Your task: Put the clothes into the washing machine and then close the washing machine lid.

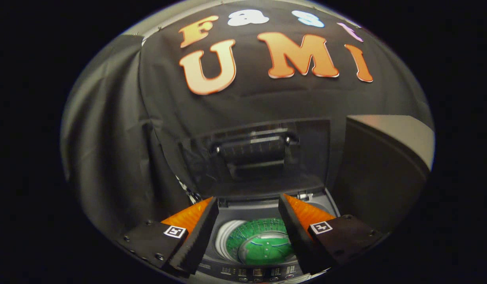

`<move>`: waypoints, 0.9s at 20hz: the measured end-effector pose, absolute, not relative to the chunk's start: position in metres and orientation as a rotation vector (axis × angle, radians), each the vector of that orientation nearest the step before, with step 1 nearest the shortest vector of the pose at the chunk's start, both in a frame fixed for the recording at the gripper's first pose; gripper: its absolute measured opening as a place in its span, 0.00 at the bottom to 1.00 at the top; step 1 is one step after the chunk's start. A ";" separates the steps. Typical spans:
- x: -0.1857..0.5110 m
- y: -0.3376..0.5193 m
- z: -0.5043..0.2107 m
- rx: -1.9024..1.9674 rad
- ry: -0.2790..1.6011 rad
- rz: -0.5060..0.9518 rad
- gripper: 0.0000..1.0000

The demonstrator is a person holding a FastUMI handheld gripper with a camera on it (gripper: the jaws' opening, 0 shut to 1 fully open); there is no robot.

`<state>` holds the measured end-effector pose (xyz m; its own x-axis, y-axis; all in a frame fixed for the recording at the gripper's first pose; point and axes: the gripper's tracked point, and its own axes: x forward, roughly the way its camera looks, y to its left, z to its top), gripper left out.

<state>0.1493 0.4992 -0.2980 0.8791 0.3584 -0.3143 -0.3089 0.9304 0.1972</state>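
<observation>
Seemingly between steps, the tongs (248,232) are hovering above the grey top-loading washing machine (326,199), their two fingers spread wide and gripping nothing. In the gripper view, the round drum opening (263,241) is sitting in the gap between the fingers and a little below them, its pale rim ringing a green floor that may be the drum's base plate or a garment already inside; the fisheye view is too small to say which. No loose clothes are showing ahead of the tongs. The machine's dark hinged lid (255,157) is standing upright beyond the fingertips, leaning back against the black cloth wall, presumably so that the drum stays reachable from above. Its handle bar (253,148) is facing the tongs, well above the drum. A row of small buttons on the control panel (255,272) is lying just under the fingers, at the machine's near edge. A dark box-like cabinet with a pale top (389,157) is standing beside the machine on the right. Judging by the upright lid, closing is not yet done.
</observation>
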 end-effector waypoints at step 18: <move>0.309 0.474 -0.147 -0.068 0.175 0.328 0.96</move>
<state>0.3092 0.4742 -0.1472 0.9316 0.3149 -0.1814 -0.3266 0.9444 -0.0380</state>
